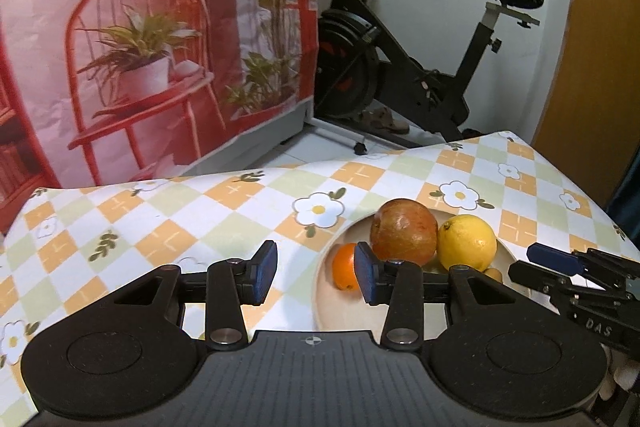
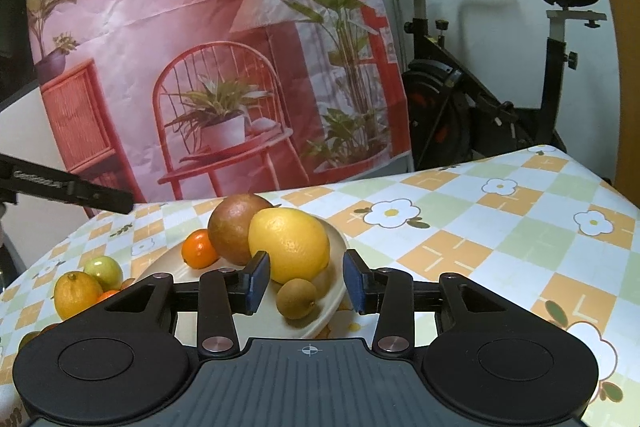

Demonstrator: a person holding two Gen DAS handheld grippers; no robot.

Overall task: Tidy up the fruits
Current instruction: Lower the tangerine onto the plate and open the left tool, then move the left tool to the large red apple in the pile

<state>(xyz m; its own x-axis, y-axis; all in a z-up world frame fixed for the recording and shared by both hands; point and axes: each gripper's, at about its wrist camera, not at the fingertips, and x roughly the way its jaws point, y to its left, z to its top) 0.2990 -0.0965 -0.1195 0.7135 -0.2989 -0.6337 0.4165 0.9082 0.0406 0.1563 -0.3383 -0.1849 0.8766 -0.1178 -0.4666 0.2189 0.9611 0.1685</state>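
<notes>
On the cream plate (image 2: 334, 239) at centre frame in the right wrist view lie four fruits: one pomegranate (image 2: 234, 229), one large lemon (image 2: 290, 245), one small orange (image 2: 199, 249) and one kiwi (image 2: 297, 298), the kiwi nearest the plate's near rim. Left of the plate, on the checked tablecloth (image 2: 480, 227), sit a smaller lemon (image 2: 76, 295) and a green fruit (image 2: 105, 271), with further orange bits partly hidden behind the tool. The right gripper (image 2: 306, 281) stands with its blue pads apart, empty, the kiwi just beyond them. The left gripper (image 1: 316, 273) is likewise parted and empty over the plate's left rim. Right of the plate the cloth runs bare to the table edge; an exercise bike (image 2: 500, 87) stands beyond.
</notes>
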